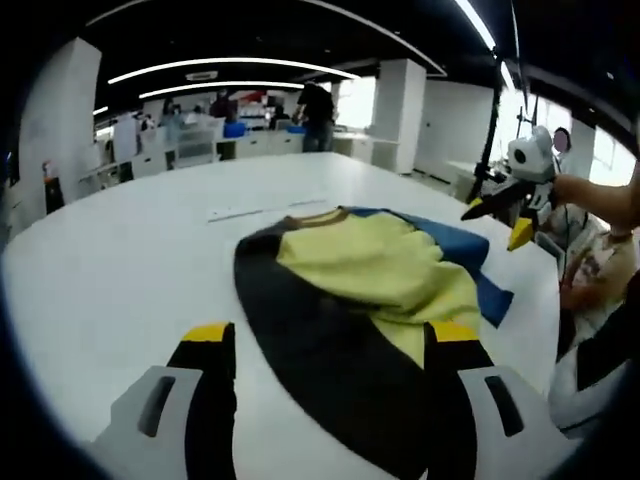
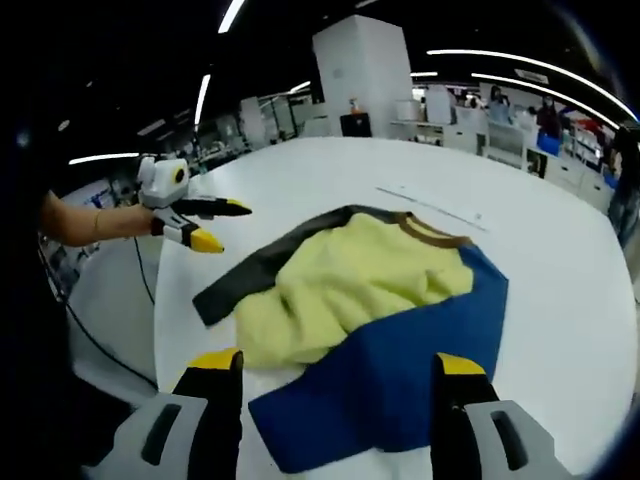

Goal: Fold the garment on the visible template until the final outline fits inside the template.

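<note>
A soft sweater (image 2: 370,300), yellow with a black sleeve and a blue sleeve, lies bunched in the middle of the round white tabletop (image 1: 120,250). It looks light and floppy, so grab an edge or a sleeve end. The left gripper (image 1: 330,345) and the right gripper (image 2: 340,375) both gape wide, holding nothing.

White pillar (image 2: 365,70) and desks (image 1: 190,145) stand behind the round table (image 1: 120,250).
</note>
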### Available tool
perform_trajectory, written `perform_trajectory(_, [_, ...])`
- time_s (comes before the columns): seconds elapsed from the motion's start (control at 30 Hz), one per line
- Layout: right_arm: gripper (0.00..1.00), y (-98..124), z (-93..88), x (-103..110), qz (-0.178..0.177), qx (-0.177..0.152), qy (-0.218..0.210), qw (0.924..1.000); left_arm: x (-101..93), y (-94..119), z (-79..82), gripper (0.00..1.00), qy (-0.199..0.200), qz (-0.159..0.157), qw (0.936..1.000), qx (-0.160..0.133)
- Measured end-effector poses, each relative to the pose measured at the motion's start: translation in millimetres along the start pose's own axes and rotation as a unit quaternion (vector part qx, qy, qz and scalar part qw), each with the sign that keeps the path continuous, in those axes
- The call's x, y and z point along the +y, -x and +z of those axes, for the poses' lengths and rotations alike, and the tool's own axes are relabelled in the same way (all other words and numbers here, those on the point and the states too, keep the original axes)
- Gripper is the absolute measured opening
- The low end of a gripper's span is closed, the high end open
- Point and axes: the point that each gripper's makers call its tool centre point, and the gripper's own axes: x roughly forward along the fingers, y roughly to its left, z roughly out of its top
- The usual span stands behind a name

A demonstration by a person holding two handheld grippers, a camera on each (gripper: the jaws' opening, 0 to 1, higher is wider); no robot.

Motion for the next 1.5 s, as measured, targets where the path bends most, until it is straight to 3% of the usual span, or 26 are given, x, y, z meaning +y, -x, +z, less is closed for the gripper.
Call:
perform_trajectory(0.2, [0.74, 3.7, -13.7, 17.9, 0.011, 0.005, 0.002, 0.9999, -13.8, 8.0, -25.1, 0.72, -0.002, 0.002, 0.9998, 0.019])
perform_trajectory(0.37, [0.7, 1.5, -31.0, 32.7, 0.021, 0.017, 0.001, 0.9996, -19.1, 13.9, -37.1, 0.69, 0.024, 0.014, 0.9994, 0.023])
perform_trajectory(0.63, [0.61, -7.1, -56.9, 43.8, 0.006, 0.038, 0.024, 0.999, -18.6, 23.8, -62.7, 0.61, 0.061, 0.051, 0.9962, 0.036])
perform_trajectory(1.03, [0.38, -19.5, -79.4, 43.0, -0.039, 0.065, 0.064, 0.9951, -28.9, 26.7, -96.2, 0.5, 0.055, 0.073, 0.9931, 0.074])
perform_trajectory(1.23, [0.32, -25.4, -84.8, 42.0, -0.052, 0.076, 0.087, 0.992, -34.0, 24.7, -98.0, 0.46, 0.003, 0.07, 0.9938, 0.086])
perform_trajectory(1.5, [0.28, -28.2, -90.2, 42.5, -0.058, 0.083, 0.095, 0.9903, -39.3, 23.8, -97.4, 0.39, -0.001, 0.067, 0.9944, 0.081])
